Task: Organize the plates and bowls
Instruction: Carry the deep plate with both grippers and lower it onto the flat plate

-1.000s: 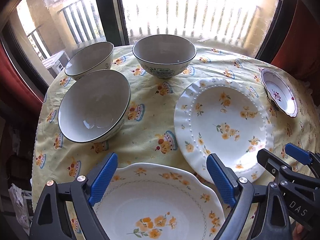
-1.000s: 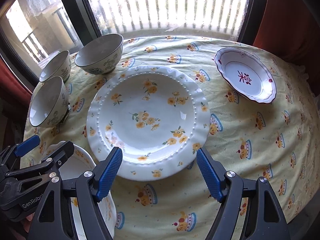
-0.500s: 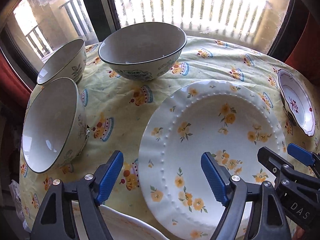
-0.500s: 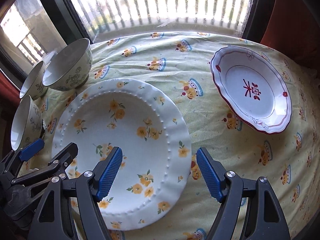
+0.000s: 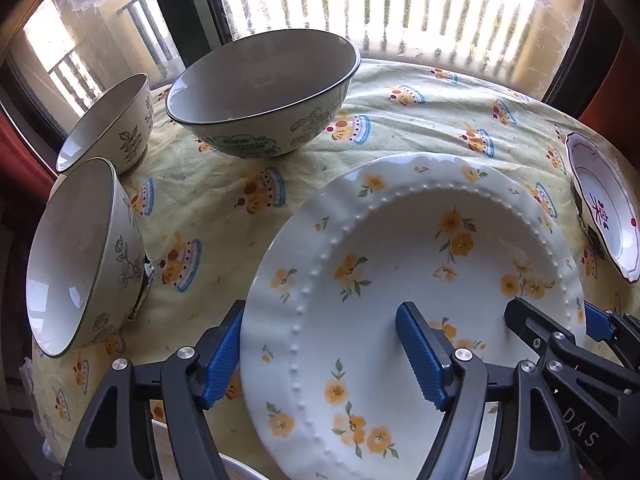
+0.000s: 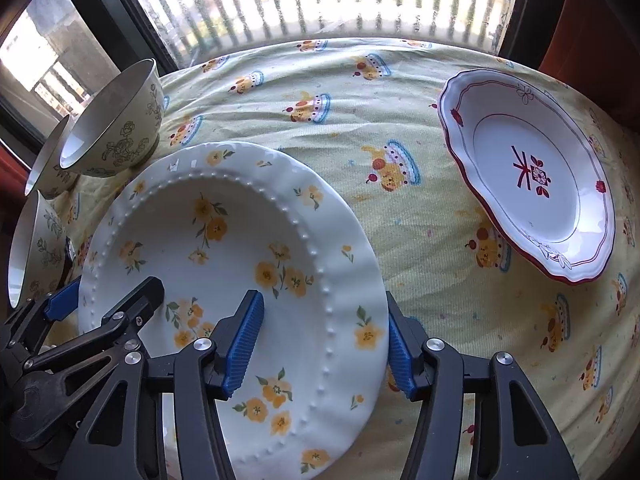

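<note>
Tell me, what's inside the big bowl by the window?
The big bowl looks empty as far as its pale inside shows. Its near wall hides the bottom, so I cannot see whether something small sits there.

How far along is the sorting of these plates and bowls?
Nothing looks stacked yet. In hand: the left gripper and right gripper straddle opposite rims of the yellow-flower plate, jaws closing. Left: the red-rimmed plate and three bowls sit separately on the tablecloth.
</note>
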Motion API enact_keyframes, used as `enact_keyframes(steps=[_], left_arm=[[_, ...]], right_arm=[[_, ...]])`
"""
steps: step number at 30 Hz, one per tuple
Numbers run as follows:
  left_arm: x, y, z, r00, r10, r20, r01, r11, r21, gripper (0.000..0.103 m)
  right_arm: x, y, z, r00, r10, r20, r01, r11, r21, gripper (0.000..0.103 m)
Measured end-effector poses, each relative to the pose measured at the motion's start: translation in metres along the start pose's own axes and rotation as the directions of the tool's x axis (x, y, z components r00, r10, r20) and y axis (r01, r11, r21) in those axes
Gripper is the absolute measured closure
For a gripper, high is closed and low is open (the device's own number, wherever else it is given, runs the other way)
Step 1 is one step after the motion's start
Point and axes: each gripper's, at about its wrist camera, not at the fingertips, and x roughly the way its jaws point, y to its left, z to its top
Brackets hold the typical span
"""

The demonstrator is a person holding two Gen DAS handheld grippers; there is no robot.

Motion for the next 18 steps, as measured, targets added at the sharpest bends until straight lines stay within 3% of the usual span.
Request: enact_keyframes(steps=[14,18], left_arm=[[-0.020,-0.045,-0.038,0.995,-0.063,-0.072,0.068,0.996,0.063,0.030],[-0.024,-0.057,-0.048,0.998,-0.034,-0.057,0.039,0.995,0.093,0.028]], right_arm=[[-0.016,-0.038,-0.026,0.997,-0.053,-0.052,0.057,0.996,0.076,0.042],[-0.022,-0.050,-0.038,0.997,-0.057,-0.058,0.063,0.994,0.091,0.042]])
